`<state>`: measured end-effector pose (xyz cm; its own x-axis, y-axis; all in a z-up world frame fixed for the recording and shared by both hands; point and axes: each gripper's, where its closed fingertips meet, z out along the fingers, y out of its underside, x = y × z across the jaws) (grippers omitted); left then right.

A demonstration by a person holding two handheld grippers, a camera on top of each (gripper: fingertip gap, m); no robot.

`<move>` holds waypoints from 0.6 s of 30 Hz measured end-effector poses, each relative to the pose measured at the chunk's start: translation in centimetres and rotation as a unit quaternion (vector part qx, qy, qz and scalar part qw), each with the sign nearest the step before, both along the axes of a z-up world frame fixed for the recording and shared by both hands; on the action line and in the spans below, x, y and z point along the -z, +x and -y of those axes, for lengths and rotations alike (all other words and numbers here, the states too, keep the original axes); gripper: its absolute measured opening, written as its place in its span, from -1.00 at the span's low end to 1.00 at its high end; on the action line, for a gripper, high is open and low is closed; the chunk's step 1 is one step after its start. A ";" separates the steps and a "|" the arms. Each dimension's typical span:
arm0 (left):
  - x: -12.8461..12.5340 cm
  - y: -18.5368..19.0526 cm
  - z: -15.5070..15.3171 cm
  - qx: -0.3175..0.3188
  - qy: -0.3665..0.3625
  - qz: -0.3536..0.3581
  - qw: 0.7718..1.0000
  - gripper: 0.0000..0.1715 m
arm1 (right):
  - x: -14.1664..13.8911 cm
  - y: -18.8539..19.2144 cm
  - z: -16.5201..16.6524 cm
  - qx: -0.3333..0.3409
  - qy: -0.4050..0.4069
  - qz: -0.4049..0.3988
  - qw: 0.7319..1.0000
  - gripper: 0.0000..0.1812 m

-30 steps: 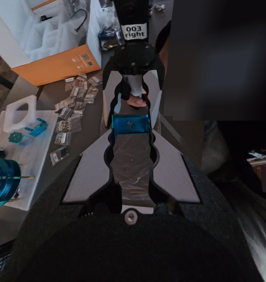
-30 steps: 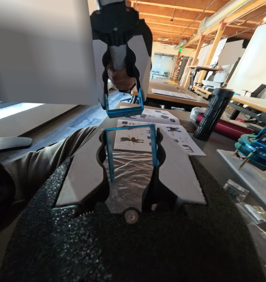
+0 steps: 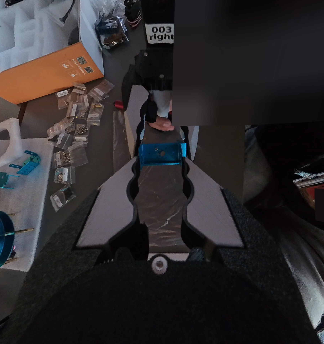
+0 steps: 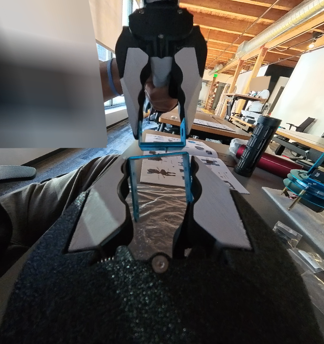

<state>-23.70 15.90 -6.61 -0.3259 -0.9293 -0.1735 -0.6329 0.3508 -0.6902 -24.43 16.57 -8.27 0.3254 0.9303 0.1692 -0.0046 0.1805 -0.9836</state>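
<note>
Left gripper (image 3: 162, 160) was clamped on a short blue U-bracket (image 3: 162, 154), held crosswise at its fingertips in the centre of the left wrist view. Right gripper (image 4: 160, 165) was clamped on a taller blue U-bracket (image 4: 133, 186), whose 2 legs ran back between the fingers and whose closed end pointed away from the camera. In the right wrist view the 2 brackets met closed end to closed end at centre frame, just apart or barely touching; contact could not be confirmed. Both were held in the air over a crinkled plastic sheet (image 4: 157, 201) on the dark table (image 3: 105, 167).

Left of frame in the left wrist view: a scatter of small hardware bags (image 3: 73, 141), an orange box (image 3: 45, 78) with white foam at upper left, loose blue brackets (image 3: 28, 164) on a white foam pad (image 3: 23, 208). Right wrist view: open instruction booklet (image 4: 176, 167) beyond the brackets, black cylinder (image 4: 258, 145) at right, blue disc assembly (image 4: 310, 188) at far right.
</note>
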 end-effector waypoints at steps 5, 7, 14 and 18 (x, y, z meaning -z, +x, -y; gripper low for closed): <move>-0.1 -0.1 0.1 0.001 -0.005 0.000 1.000 -0.49 | 0.1 0.0 -0.1 0.000 -0.003 0.000 1.000 -0.28; 0.1 -0.1 0.1 0.001 -0.003 -0.003 1.000 -0.49 | 0.0 0.0 -0.1 -0.001 -0.005 -0.001 1.000 -0.28; 0.1 0.0 0.0 0.002 -0.004 -0.001 1.000 -0.49 | 0.0 0.1 -0.2 0.000 -0.007 -0.003 1.000 -0.28; 0.3 -0.2 0.0 0.002 0.000 -0.008 1.000 -0.49 | 0.0 0.1 -0.2 -0.001 -0.008 -0.005 1.000 -0.28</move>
<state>-23.89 15.90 -6.95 -0.3318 -0.9282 -0.1681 -0.6430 0.3529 -0.6797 -24.32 16.80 -8.28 0.3253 0.9333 0.1521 -0.0137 0.1655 -0.9861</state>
